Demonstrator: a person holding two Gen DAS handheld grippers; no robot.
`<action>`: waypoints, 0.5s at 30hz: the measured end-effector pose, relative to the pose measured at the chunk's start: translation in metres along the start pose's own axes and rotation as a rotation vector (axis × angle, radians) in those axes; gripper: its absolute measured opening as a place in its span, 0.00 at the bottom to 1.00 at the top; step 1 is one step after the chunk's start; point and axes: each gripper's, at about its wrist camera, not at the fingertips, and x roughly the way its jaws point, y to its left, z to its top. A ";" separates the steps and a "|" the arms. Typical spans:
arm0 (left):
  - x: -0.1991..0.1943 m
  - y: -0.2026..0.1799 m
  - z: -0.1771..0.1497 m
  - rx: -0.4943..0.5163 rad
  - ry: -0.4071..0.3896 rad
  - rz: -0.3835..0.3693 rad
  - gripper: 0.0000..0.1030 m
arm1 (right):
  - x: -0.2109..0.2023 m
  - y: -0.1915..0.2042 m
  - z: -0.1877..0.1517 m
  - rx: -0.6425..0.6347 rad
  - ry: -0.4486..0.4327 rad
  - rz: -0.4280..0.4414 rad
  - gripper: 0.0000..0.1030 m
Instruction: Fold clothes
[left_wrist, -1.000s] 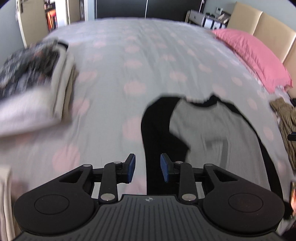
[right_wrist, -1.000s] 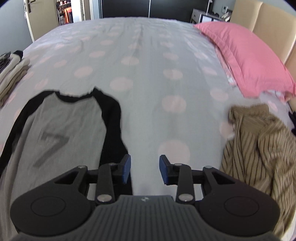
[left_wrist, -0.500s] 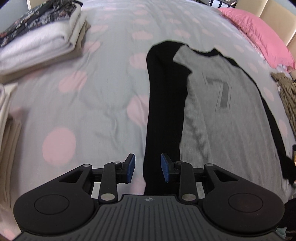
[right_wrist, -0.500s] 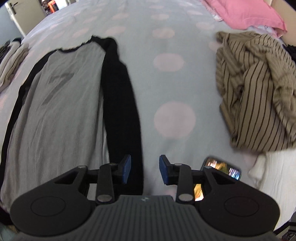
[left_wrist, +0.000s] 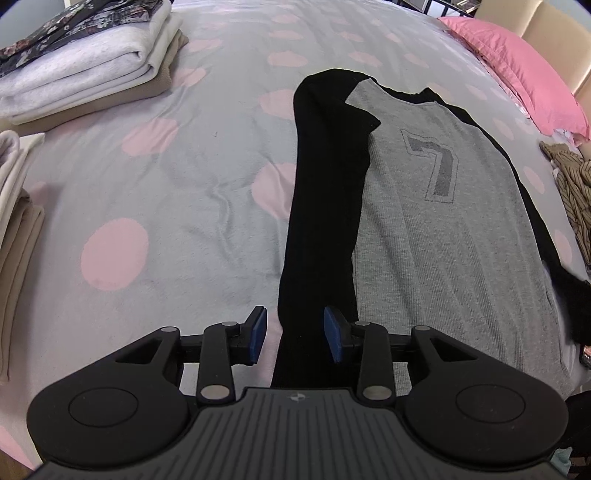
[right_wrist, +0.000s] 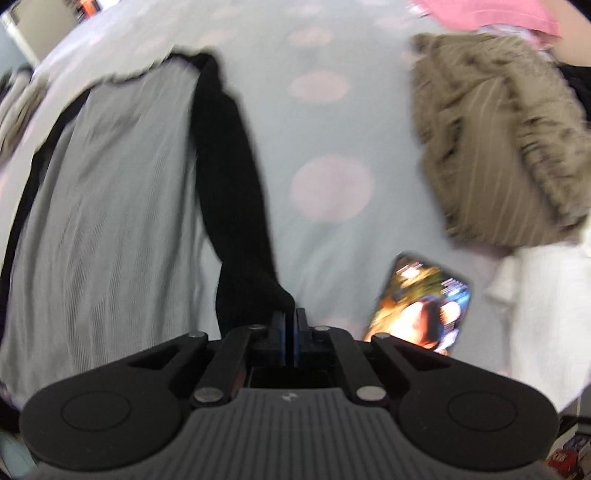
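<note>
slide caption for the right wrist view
Right tool shut on the raglan shirt's black sleeve cuff, phone alongside.

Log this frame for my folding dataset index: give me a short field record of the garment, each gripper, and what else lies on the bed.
garment: grey raglan shirt with black sleeves and a 7, laid flat
left gripper: jaws opening, straddling the end of one black sleeve, pads not pressing
right gripper: shut on the other black sleeve's end
surface: polka-dot bedspread
nearby: folded clothes stack, striped tan garment crumpled, phone with lit screen, pink pillow
</note>
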 end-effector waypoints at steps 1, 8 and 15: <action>0.001 0.001 0.000 -0.005 0.001 0.000 0.32 | -0.007 -0.006 0.006 0.010 -0.020 -0.021 0.04; -0.001 0.001 0.001 -0.017 -0.010 -0.013 0.33 | -0.050 -0.053 0.061 0.088 -0.136 -0.171 0.04; 0.001 0.004 0.003 -0.029 -0.008 0.002 0.33 | -0.075 -0.094 0.108 0.117 -0.193 -0.327 0.04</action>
